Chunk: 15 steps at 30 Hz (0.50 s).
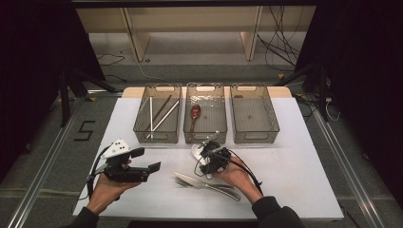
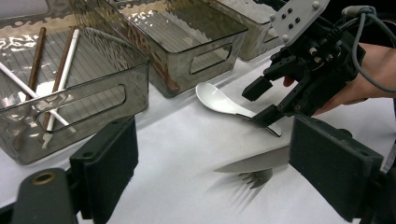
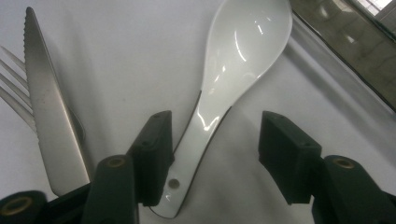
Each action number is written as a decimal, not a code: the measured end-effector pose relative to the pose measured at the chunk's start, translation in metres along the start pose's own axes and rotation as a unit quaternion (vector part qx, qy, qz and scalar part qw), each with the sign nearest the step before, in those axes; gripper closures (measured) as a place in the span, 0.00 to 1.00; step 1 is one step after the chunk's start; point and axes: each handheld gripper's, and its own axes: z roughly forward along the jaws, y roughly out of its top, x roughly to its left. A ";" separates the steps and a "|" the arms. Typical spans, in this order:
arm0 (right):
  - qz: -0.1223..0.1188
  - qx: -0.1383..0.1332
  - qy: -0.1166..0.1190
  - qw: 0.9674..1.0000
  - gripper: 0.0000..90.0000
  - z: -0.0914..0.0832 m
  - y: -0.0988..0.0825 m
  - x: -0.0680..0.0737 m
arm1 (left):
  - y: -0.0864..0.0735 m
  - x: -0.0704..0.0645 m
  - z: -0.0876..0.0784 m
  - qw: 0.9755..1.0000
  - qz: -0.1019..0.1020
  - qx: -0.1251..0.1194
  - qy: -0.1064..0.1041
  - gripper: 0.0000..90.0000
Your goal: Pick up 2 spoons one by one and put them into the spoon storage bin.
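Observation:
A white ceramic spoon lies on the white table top, just in front of the middle bin. My right gripper is down at the spoon's handle, which lies between its jaws. The handle lies close against one jaw, with a wide gap to the other, so the gripper is open. My left gripper hovers open at the left with nothing between its fingers.
A steel knife and a fork lie by the right hand. At the back stand three clear bins: the left bin holds chopsticks, the middle bin a brown spoon, and the right bin nothing.

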 end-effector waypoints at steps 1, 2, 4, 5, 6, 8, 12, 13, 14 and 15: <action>0.000 0.003 0.000 1.000 0.53 0.000 0.000 0.000 | 0.000 0.000 0.000 1.000 0.000 0.001 0.000 0.17; 0.001 0.005 0.000 1.000 0.53 0.000 0.000 0.000 | 0.000 0.000 0.000 1.000 -0.001 0.000 0.000 0.17; 0.000 0.008 0.000 1.000 0.56 0.002 0.000 -0.002 | 0.000 0.000 0.000 1.000 -0.001 0.000 0.000 0.17; 0.002 0.011 0.000 1.000 0.58 0.003 0.000 -0.002 | 0.000 0.000 0.001 1.000 -0.002 0.000 0.000 0.17; 0.003 0.012 0.001 1.000 0.60 0.004 0.000 -0.003 | 0.000 0.000 0.001 1.000 -0.001 0.000 0.001 0.17; 0.002 0.013 0.005 1.000 0.62 0.005 0.000 -0.003 | 0.000 0.000 0.001 1.000 -0.001 -0.001 0.000 0.17; -0.002 0.014 0.002 1.000 0.66 0.005 0.000 -0.002 | -0.001 0.000 0.002 1.000 0.000 0.003 -0.001 0.17; -0.002 0.015 0.004 1.000 0.67 0.005 0.000 -0.002 | -0.001 0.000 0.002 1.000 0.002 0.005 -0.001 0.17; -0.001 0.013 0.004 1.000 0.69 0.005 0.000 -0.003 | -0.001 -0.001 0.002 1.000 0.002 0.005 -0.002 0.17; -0.001 0.012 0.004 1.000 0.72 0.005 0.000 -0.004 | -0.001 -0.001 0.002 1.000 0.003 0.004 -0.002 0.17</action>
